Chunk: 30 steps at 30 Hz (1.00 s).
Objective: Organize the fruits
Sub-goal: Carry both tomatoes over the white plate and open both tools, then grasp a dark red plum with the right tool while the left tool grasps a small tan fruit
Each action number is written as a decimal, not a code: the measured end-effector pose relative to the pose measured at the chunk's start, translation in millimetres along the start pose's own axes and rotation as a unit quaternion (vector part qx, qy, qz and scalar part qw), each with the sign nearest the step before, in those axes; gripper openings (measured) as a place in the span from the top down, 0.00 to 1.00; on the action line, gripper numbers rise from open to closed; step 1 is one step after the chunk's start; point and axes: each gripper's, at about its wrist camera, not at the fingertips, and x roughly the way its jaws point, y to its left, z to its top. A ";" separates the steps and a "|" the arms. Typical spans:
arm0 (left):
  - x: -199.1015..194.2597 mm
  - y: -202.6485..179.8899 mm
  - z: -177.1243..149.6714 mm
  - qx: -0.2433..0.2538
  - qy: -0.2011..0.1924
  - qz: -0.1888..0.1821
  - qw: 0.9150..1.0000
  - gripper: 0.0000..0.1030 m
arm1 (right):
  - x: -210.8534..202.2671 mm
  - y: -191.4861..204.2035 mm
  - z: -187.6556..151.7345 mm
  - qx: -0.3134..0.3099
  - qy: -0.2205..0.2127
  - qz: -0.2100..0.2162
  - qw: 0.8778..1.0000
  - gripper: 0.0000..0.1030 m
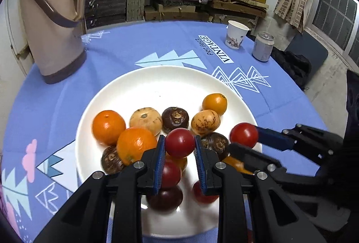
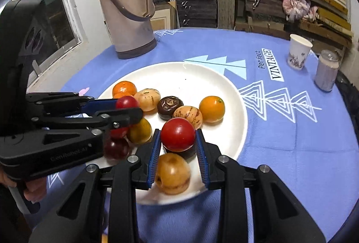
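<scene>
A white plate (image 1: 157, 72) (image 2: 186, 68) on the blue tablecloth holds several fruits: oranges (image 1: 108, 127), tan fruits (image 1: 145, 119), dark brown ones (image 1: 175, 119) and red tomatoes (image 1: 204, 196). My left gripper (image 1: 179, 138) (image 2: 128, 106) hangs over the plate's near side, shut on a red tomato (image 1: 179, 143) (image 2: 126, 101). Just to its right, my right gripper (image 2: 178, 133) (image 1: 245, 139) is shut on a second red tomato (image 2: 178, 135) (image 1: 244, 134) above the plate's near right part. A tan fruit (image 2: 172, 173) lies directly under the right gripper.
A tall beige thermos (image 1: 51, 18) (image 2: 128, 12) stands at the back left of the table. A paper cup (image 1: 236, 34) (image 2: 299, 52) and a drink can (image 1: 263, 46) (image 2: 326, 71) stand at the back right near the table's edge. Shelves of stacked boxes lie behind.
</scene>
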 end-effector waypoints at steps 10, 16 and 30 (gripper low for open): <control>-9.4 0.7 -4.2 -0.028 0.001 -0.026 0.999 0.40 | -10.9 -2.6 -5.7 0.003 -0.009 0.006 1.000 0.62; -29.5 3.0 -18.4 -0.031 -0.009 -0.027 0.999 0.33 | -37.6 -2.8 -18.2 0.005 -0.021 0.007 1.000 0.58; -73.4 -3.3 -77.6 -0.009 -0.027 0.020 0.999 0.22 | -78.4 13.0 -70.1 -0.002 -0.016 0.006 1.000 0.51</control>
